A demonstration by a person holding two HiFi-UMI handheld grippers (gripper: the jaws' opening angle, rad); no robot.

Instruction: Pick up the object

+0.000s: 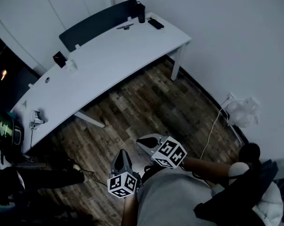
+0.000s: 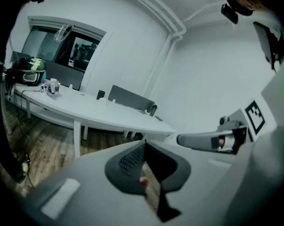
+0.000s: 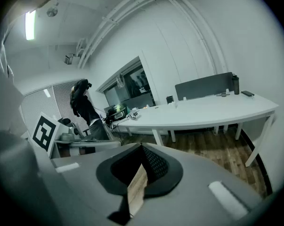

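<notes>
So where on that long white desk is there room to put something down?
The desk is bare across its wide middle, between the small black box and the dark bottle. The ends are crowded: bottle and phone at the far right, a small gadget and a dark helmet at the left.

The desk (image 1: 109, 60) is showing a smooth, matt white top that is looking like laminate. The floor (image 1: 151, 107) is lying in dark wood planks, the grain standing out and catching a dull sheen. The divider screen (image 1: 97, 25) behind the desk is looking like dark, matt cloth. By the wall a plastic bag (image 1: 243, 111) is sitting crinkled and translucent. The helmet (image 1: 7, 131) is glinting glossy. The left gripper (image 2: 144, 146) and right gripper (image 3: 142, 147) are showing matt grey plastic shells, their black pads (image 3: 157, 163) carrying a fine dotted texture.
</notes>
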